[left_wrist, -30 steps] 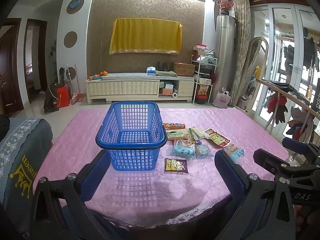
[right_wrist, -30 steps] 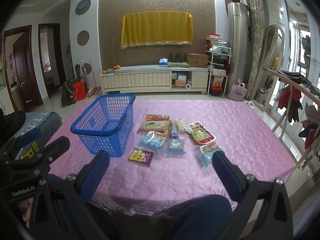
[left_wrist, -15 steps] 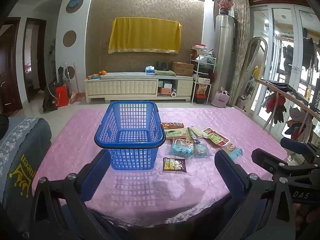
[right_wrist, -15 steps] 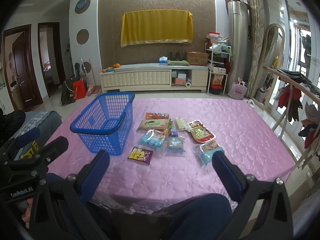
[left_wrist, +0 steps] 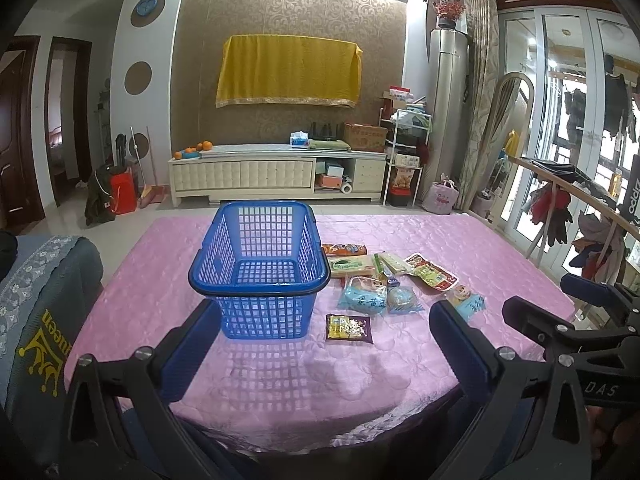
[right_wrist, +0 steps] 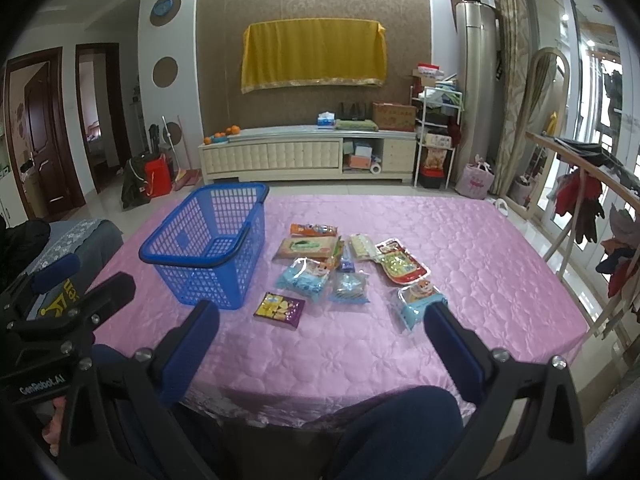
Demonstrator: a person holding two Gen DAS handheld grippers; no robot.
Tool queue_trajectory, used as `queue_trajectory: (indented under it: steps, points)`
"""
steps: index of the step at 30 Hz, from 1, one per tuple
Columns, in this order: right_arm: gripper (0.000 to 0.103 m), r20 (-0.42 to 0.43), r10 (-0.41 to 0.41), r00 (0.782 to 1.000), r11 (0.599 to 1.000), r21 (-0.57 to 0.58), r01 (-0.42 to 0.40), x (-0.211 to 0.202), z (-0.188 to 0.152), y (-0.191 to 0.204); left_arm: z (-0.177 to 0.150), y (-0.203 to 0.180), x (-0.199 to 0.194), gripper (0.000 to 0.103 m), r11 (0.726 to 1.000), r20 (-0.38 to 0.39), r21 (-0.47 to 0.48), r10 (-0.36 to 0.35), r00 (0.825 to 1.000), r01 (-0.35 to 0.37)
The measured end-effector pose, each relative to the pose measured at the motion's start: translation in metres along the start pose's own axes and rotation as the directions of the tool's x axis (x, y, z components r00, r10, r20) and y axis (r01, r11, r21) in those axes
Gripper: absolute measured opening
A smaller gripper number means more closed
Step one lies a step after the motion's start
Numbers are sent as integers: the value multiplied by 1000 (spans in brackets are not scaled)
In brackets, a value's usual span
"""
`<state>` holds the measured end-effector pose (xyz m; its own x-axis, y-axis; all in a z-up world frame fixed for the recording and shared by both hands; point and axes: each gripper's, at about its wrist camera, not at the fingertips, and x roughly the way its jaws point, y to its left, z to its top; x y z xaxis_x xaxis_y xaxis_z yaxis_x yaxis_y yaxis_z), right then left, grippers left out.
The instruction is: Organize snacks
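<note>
An empty blue plastic basket (left_wrist: pixel 260 268) (right_wrist: pixel 208 248) stands on the pink quilted table (left_wrist: pixel 280 380). Several snack packets lie to its right: a dark purple packet (left_wrist: pixel 349 328) (right_wrist: pixel 279 310), light blue packets (left_wrist: pixel 362 300) (right_wrist: pixel 304 278), a green-and-tan packet (right_wrist: pixel 308 249), a red tray pack (right_wrist: pixel 400 266). My left gripper (left_wrist: pixel 326 340) is open and empty, held back near the table's front edge before the basket. My right gripper (right_wrist: pixel 322 340) is open and empty, also near the front edge, before the snacks.
A grey chair back (left_wrist: pixel 36 320) stands left of the table. A clothes rack (right_wrist: pixel 592 200) stands to the right. A cream TV cabinet (left_wrist: pixel 276 176) lines the far wall. My knee (right_wrist: pixel 392 428) shows below the table edge.
Both grippers have shifted slightly; the view of the table sits a little lower and closer. Nothing on the table has moved.
</note>
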<state>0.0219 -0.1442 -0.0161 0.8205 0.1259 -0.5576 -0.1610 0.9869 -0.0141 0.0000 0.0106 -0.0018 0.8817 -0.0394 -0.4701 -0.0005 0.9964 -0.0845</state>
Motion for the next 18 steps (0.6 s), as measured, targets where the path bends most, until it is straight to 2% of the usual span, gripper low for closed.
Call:
queue_trajectory:
  steps: [18]
  points:
    - [103, -2, -4, 1000, 1000, -8, 4, 1, 0, -1, -1, -1, -1, 103, 1000, -4, -3, -4, 1000, 4]
